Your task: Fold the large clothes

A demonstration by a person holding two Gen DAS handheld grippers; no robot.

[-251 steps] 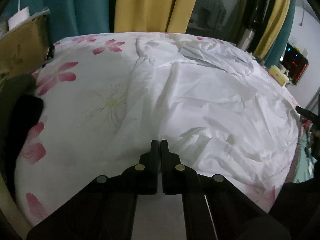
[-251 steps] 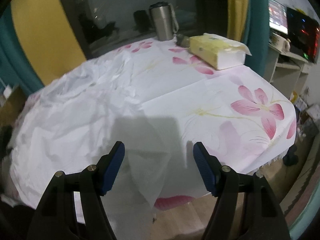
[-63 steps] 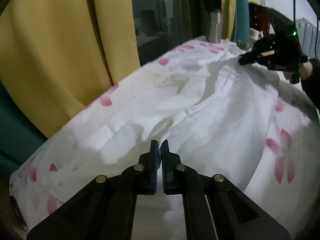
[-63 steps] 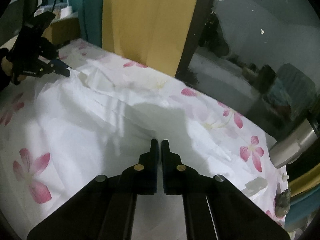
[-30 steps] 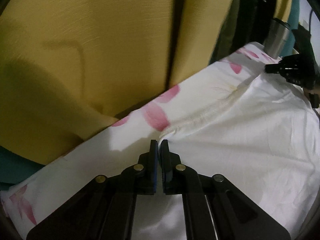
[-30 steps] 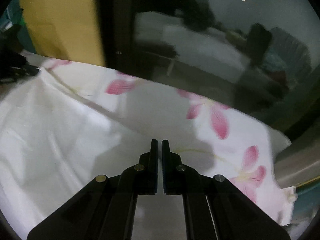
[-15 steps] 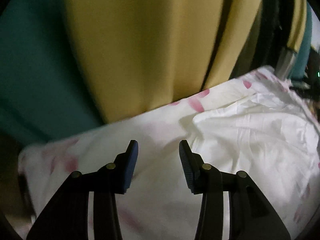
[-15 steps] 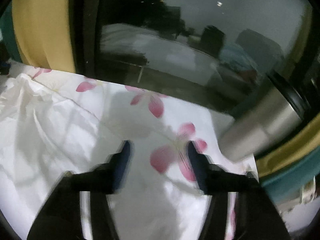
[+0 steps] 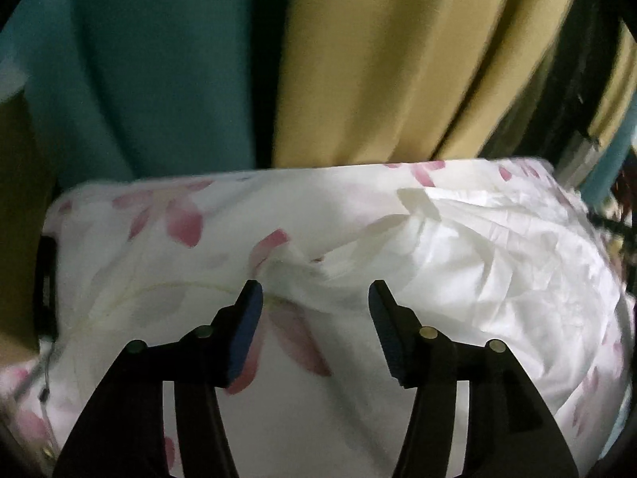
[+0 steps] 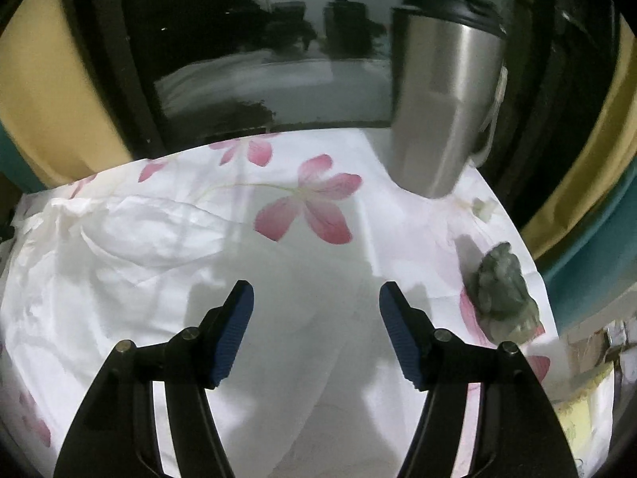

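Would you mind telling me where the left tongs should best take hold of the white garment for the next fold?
Grip the white garment at its raised, creased corner near the far table edge, coming from the flowered cloth side: there the edge lifts clear, so a finger could probably slip under.

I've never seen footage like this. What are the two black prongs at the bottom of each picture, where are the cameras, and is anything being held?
Each picture comes from a fisheye camera on a hand-held gripper, looking along its two black fingers. One view shows the left gripper, the other the right gripper. Both have just been opening; nothing is between their fingers. Below lies a flowered tablecloth with a white garment spread on it. The right view also shows a steel mug and a small green figurine on the cloth. Yellow and teal curtains hang behind.
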